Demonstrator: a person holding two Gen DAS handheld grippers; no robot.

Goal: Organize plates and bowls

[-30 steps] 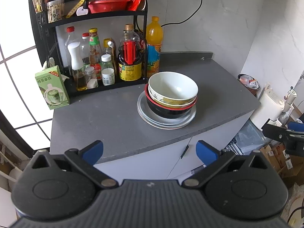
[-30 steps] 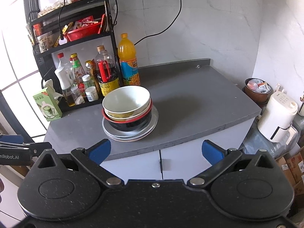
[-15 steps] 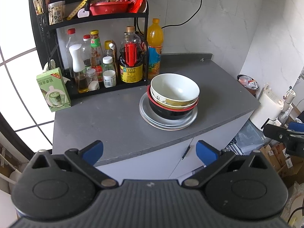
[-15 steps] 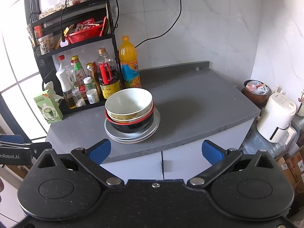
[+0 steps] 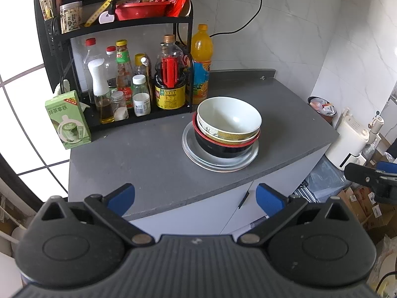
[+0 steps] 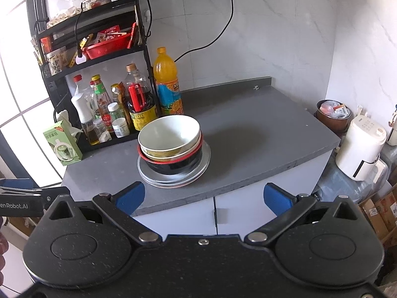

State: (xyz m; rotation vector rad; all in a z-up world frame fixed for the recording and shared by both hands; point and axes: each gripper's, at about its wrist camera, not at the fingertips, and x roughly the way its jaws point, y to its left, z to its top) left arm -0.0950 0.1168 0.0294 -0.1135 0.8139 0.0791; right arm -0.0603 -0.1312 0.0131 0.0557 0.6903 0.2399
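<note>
One stack near the front edge of the grey counter (image 5: pixel 139 164). A white bowl (image 5: pixel 229 116), its inside bare, nests in a yellow-rimmed bowl (image 5: pixel 230 136), which sits in a black bowl with a red rim (image 5: pixel 223 147); all three rest on flat silvery plates (image 5: pixel 219 160). I judge the order sound: wide flat pieces at the base carry the deeper ones, so the pile stands level, though the top bowl sits a little off centre. The stack stands just in front of the orange drink bottle (image 5: pixel 202 62) and right of the black condiment rack (image 5: pixel 119 74).

My left gripper (image 5: pixel 195 197) and right gripper (image 6: pixel 203 197) are both spread wide and hold nothing, well short of the stack, off the counter's edge. Such a pile fits dishes already gathered, or a heap awaiting sorting.
</note>
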